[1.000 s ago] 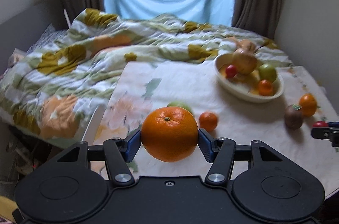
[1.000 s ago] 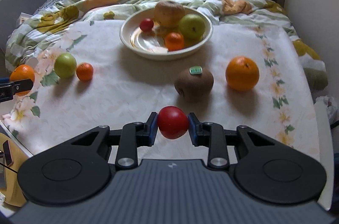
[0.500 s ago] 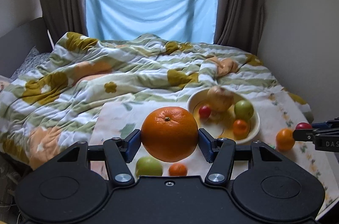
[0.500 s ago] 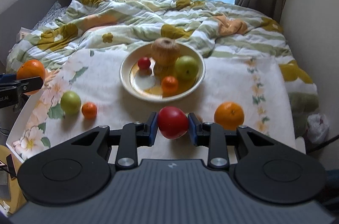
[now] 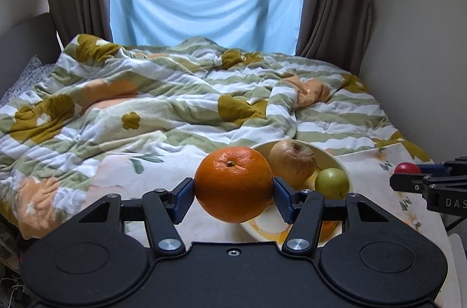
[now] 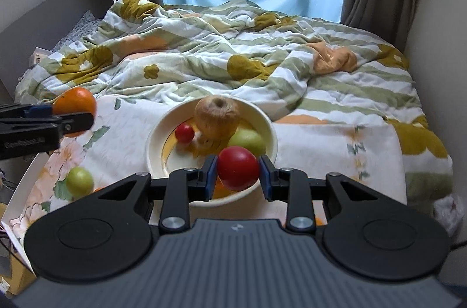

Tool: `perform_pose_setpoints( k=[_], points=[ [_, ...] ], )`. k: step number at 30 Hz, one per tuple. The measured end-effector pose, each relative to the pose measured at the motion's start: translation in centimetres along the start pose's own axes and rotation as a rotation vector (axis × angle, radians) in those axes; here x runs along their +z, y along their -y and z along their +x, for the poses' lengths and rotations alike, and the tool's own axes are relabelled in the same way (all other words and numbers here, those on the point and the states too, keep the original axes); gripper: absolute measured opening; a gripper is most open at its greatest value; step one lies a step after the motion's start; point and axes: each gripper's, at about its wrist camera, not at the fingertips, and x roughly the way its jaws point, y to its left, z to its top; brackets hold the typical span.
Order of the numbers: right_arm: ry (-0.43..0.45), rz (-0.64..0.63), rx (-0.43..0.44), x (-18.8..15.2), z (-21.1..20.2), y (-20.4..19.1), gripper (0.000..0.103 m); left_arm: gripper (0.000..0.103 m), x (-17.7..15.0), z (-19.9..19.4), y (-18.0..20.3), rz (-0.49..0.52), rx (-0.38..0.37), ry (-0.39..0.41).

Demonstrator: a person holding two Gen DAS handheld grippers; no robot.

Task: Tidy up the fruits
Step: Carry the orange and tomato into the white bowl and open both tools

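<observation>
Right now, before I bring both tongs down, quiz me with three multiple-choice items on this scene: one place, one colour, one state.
1. Where is the brown wrinkled fruit?
A. in the bowl
B. on the blanket
C. in the left tongs

2. What colour is the fruit in the right tongs?
A. green
B. red
C. yellow

3. What state are the left tongs in?
A. open, empty
B. shut on a large orange
C. resting in the bowl

Answers: A, it sits inside the rim; B, a red fruit sits between the pads; B, both pads press the orange's sides.
</observation>
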Motion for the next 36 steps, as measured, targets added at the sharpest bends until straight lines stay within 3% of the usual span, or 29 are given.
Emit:
perform_pose_setpoints(
  k=[19, 32, 33, 34, 36],
  points=[
    [-0.082, 0.007, 0.027, 2.3, 7.8, 5.5, 0.046, 0.062, -0.8, 10.0, 5.3, 0.03, -0.035, -0.198],
    [-0.101, -0.009, 0.046, 2.8, 9.1, 5.5, 0.046, 0.064, -1.4, 11.4, 6.3, 0.081, -0.02, -0.238],
    [-0.099, -0.012, 0.048, 2.9, 9.1, 5.4, 0.046, 0.073, -1.4, 11.4, 6.4, 0.087, -0.014, -0.238],
    [-0.097, -0.015, 0.05, 3.0, 9.1, 5.3, 0.046, 0.09, -1.4, 11.1, 6.5, 0.098, -0.002, -0.228],
    [-0.094, -0.019, 0.053, 3.2, 9.0, 5.1, 0.046, 0.101, -1.3, 10.2, 6.5, 0.116, 0.024, -0.184]
  ],
)
